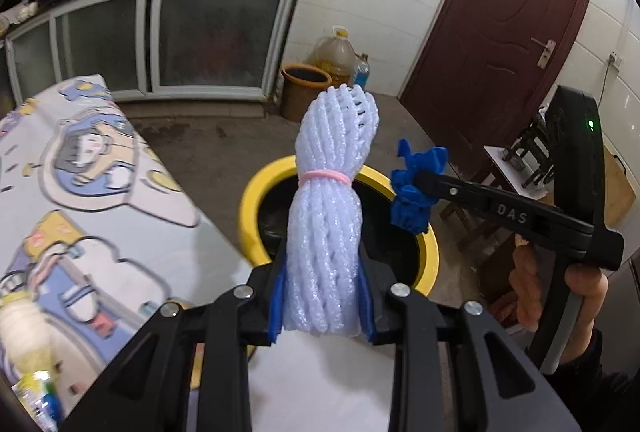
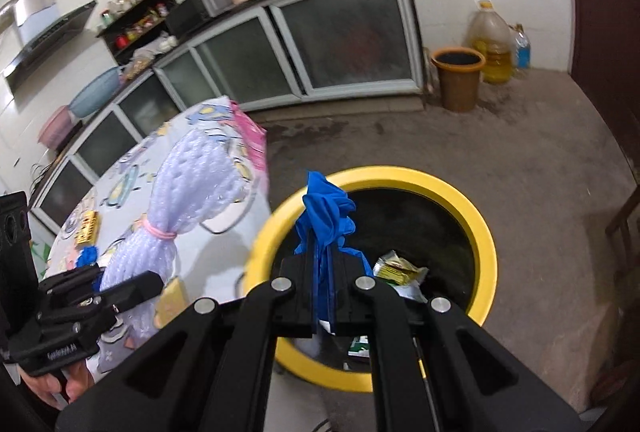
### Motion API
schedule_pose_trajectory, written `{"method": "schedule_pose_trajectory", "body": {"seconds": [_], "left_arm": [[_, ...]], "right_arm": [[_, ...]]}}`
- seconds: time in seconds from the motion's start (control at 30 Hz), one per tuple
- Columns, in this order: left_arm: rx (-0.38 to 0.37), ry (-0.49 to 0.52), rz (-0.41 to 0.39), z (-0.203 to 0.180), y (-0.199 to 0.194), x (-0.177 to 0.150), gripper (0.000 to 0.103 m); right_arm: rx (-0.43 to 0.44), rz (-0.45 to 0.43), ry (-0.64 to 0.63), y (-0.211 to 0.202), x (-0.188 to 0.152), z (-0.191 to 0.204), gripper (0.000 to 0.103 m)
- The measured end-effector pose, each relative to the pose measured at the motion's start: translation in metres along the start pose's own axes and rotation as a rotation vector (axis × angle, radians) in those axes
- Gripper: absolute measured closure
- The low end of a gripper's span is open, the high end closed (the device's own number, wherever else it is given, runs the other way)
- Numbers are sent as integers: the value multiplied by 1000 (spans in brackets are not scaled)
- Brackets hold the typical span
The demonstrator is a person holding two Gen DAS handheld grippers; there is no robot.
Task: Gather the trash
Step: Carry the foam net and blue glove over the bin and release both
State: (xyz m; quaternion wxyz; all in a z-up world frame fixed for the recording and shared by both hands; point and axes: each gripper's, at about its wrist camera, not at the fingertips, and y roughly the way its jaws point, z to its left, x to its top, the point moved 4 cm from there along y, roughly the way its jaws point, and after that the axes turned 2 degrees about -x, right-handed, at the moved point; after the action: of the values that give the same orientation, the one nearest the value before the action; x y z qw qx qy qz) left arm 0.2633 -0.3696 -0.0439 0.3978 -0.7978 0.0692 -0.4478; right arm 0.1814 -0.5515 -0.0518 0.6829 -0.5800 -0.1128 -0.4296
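My left gripper [image 1: 322,306] is shut on a white foam net bundle [image 1: 332,200] tied with a pink rubber band, held upright over the near edge of the yellow-rimmed trash bin [image 1: 252,208]. The bundle also shows in the right wrist view [image 2: 192,192], with the left gripper [image 2: 100,280] below it. My right gripper [image 2: 324,292] is shut on a crumpled blue glove [image 2: 326,212] above the bin [image 2: 486,232]. In the left wrist view the right gripper [image 1: 412,188] holds the glove [image 1: 416,188] over the bin's right side. Wrappers [image 2: 400,270] lie inside the bin.
A table with a cartoon cloth [image 1: 80,192] stands left of the bin, with a yellow packet [image 2: 87,228] and a bottle [image 1: 28,352] on it. A brown bucket [image 2: 458,80] and oil jugs [image 2: 494,44] stand by the far cabinet. A dark red door [image 1: 500,12] is on the right.
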Motion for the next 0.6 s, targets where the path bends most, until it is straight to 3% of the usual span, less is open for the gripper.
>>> {"method": "schedule_pose_trajectory", "body": {"seconds": [0.2,0.3,0.33,0.37,0.4,0.43,0.47,0.6], "left_arm": [[-20,-45,39,-5,41,4,74],[-5,-49,34,-5,46,3,52],[1,-52,30,-4,45,2,36],[3,-55,12,-3,41,1,27],[3,-54,0,-3,40,2,24],[8,-53,-6,-3,38,2,18],[21,-55,-13,-1,35,1,11],[34,-80,-34,6,17,1,8]], "right_arm": [[-22,74,77,32,-5,-27,98],[-21,128,103,42,-10,-35,96],[-36,137,115,44,-11,-40,94],[-53,147,122,47,-12,-45,83],[-58,150,128,47,-11,-46,65],[-61,143,141,45,-12,-51,57],[-67,132,150,42,-13,-54,52],[-117,115,151,33,-14,-57,52]]}}
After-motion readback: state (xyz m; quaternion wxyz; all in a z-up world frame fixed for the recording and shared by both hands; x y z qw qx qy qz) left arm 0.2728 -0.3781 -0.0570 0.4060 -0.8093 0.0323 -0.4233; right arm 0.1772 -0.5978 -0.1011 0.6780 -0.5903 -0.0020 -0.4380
